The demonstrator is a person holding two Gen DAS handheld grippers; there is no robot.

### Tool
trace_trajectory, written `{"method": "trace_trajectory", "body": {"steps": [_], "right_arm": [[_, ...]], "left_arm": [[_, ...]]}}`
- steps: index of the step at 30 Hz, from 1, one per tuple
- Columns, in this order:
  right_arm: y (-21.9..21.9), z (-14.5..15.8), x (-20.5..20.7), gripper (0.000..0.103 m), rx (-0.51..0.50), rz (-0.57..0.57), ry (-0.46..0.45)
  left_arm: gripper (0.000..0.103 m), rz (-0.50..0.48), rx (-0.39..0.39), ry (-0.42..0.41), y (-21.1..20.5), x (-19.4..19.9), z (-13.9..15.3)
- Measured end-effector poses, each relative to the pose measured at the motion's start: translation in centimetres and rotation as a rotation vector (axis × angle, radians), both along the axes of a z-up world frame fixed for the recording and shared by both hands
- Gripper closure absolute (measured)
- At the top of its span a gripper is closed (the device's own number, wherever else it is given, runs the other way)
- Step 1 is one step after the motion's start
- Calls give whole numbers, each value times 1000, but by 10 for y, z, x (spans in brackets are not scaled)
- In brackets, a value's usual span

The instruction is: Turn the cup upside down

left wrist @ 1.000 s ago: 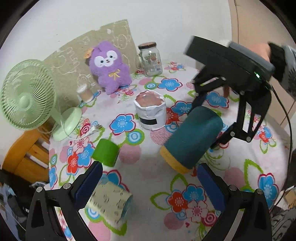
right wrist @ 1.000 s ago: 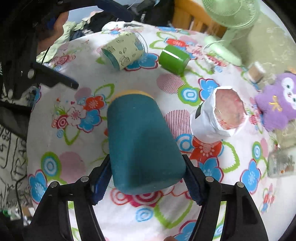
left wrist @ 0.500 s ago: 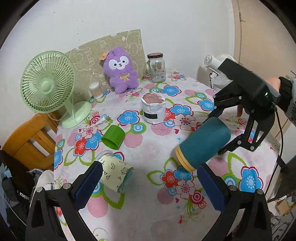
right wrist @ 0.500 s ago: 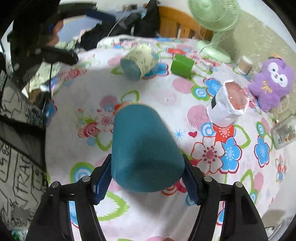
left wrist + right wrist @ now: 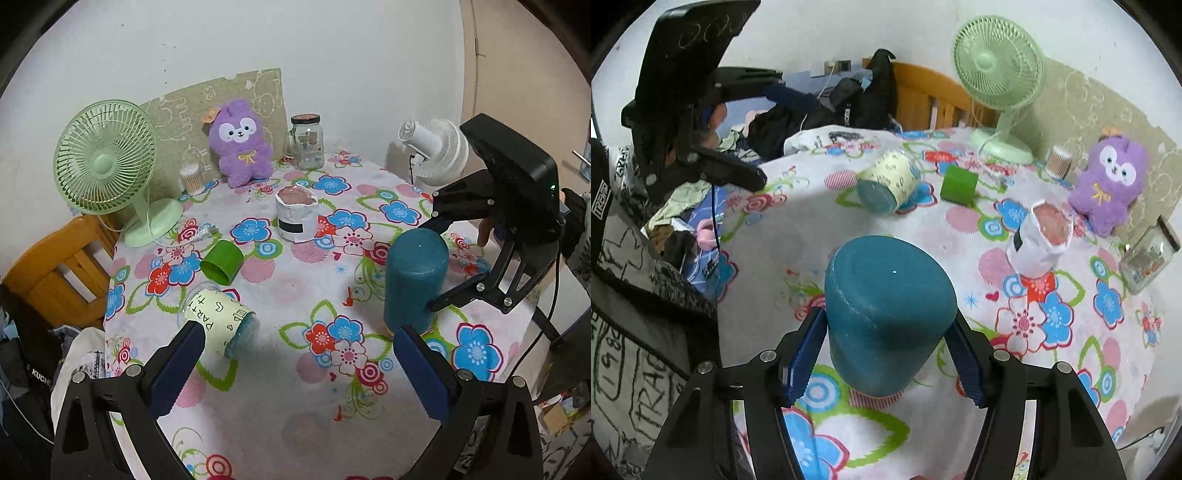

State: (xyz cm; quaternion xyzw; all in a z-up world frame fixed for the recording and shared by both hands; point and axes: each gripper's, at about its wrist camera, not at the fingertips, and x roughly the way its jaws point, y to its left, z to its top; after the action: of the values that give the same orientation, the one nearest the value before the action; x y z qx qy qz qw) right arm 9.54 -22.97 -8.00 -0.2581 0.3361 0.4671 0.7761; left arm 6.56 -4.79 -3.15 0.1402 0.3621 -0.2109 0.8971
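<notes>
A teal cup point(image 5: 413, 280) stands mouth-down, base up, on the flowered tablecloth point(image 5: 295, 295) at the right. My right gripper point(image 5: 884, 354) is shut on the teal cup point(image 5: 886, 314), one blue pad on each side; it also shows in the left wrist view point(image 5: 458, 266). My left gripper point(image 5: 295, 369) is open and empty above the table's near side. A pale yellow printed cup point(image 5: 218, 321) and a green cup point(image 5: 221, 261) lie on their sides left of centre.
A white paper-wrapped pot point(image 5: 296, 218) stands mid-table. At the back are a green fan point(image 5: 107, 173), a purple plush toy point(image 5: 240, 147), a glass jar point(image 5: 306, 147) and a white fan point(image 5: 432, 151). A wooden chair point(image 5: 48, 266) is at the left.
My right gripper has turned the teal cup from lying tilted in the air to mouth-down on the table. My left gripper has drawn back and up.
</notes>
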Motion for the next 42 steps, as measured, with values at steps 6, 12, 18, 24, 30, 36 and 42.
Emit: {"method": "trace_trajectory", "body": {"steps": [6,12,18,24,30,36,42], "right_arm": [[14,18,-24,36,47,1,-60],[36,2,-40,36,36,-47,-101],[48,-29,-41,36,72,-172,-113],[55,-41,-57,37,72,-195,-143],[25,-43,-82,37,135,-228,-160],[-5,-62,-107,37,72,-253,-101],[6,-75,-111,29,44,-295,-121]], "left_arm": [[0,7,-33,-1,9,-14,3],[0,16,-62,2,18,-28,2],[0,34,-88,20,24,-38,-10],[0,53,-118,43,29,-44,-20],[0,62,-146,52,31,-49,-20],[0,41,-144,52,24,-53,-22],[0,19,-150,65,4,-54,-25]]}}
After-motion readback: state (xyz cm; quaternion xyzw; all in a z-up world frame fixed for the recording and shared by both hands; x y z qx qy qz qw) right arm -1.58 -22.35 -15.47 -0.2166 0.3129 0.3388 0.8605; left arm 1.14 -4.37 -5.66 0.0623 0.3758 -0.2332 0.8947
